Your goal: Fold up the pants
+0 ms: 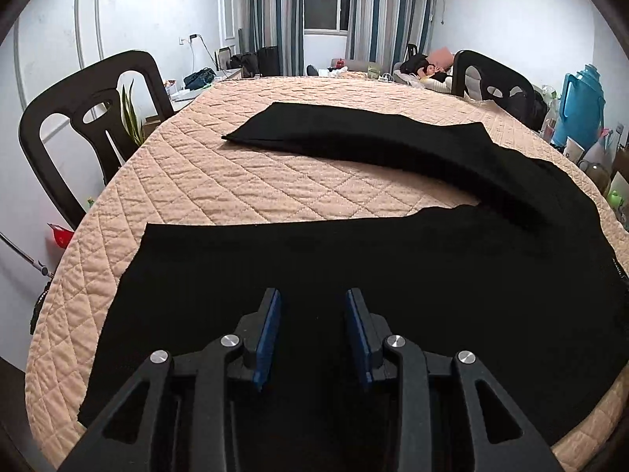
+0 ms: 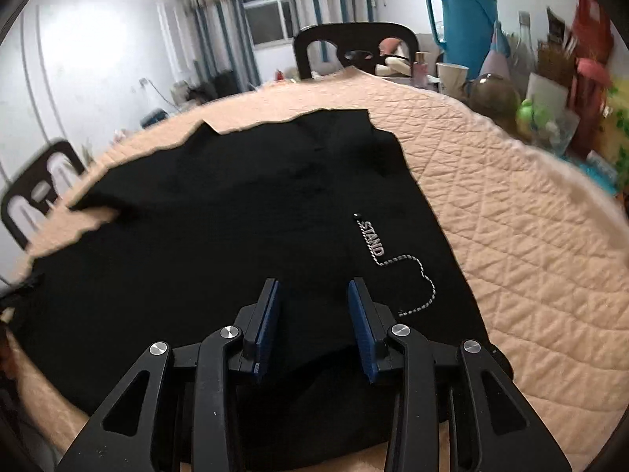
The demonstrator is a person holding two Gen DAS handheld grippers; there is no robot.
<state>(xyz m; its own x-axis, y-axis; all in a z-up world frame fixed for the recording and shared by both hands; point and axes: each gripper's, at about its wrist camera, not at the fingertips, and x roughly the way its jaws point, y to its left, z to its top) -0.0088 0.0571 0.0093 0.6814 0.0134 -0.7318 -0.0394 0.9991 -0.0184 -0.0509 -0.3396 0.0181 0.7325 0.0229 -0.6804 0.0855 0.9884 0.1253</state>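
Black pants (image 1: 393, 267) lie spread on a table covered with a peach quilted cloth (image 1: 243, 181). One leg (image 1: 354, 133) stretches to the far side, the other leg lies near me. My left gripper (image 1: 313, 295) is open and empty just above the near leg. In the right wrist view the pants' waist part (image 2: 236, 236) shows a "STAND" label and a striped drawstring (image 2: 416, 287). My right gripper (image 2: 314, 287) is open and empty above that part, left of the drawstring.
Black chairs stand at the table's far left (image 1: 90, 118) and far right (image 1: 491, 78). A blue thermos (image 2: 464, 15), a cup (image 2: 452, 74), bottles and clutter crowd the right side beyond the table edge. A person lies on a sofa at the back.
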